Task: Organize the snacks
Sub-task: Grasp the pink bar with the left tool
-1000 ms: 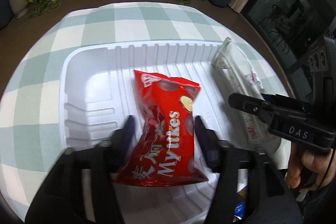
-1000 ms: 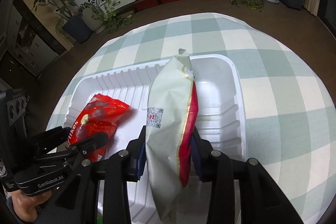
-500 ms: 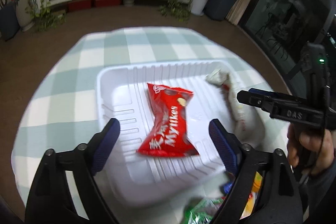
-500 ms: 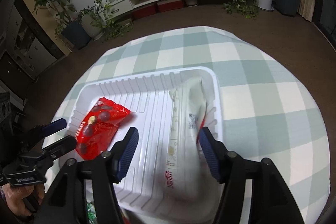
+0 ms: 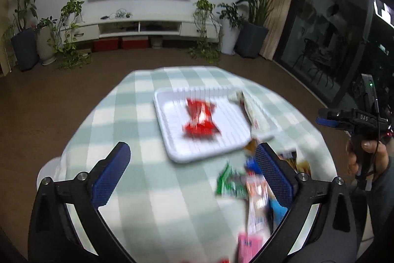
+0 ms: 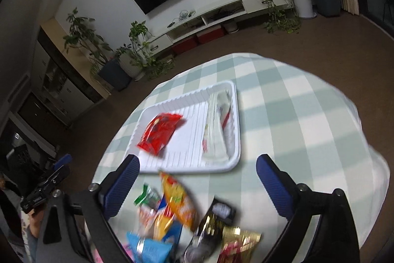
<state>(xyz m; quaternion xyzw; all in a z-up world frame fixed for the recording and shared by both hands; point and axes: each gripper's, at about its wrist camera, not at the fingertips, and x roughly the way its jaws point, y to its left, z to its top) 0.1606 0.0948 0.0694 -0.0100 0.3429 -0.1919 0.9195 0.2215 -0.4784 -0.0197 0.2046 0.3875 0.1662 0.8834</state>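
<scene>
Both my grippers – left (image 5: 192, 171) and right (image 6: 197, 179) – are spread wide, holding nothing. Two snacks done: red bag (image 6: 160, 133) and white bag (image 6: 220, 125) lie in the tray (image 6: 187, 168) ahead of my fingers. Left to do – the snack pile (image 6: 177, 223) right below my right gripper.

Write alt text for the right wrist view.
A white ribbed plastic tray on a green-checked tablecloth holds a red snack bag at left and a long white snack packet at right. The open right gripper hangs empty above a pile of assorted loose snack packets.
</scene>
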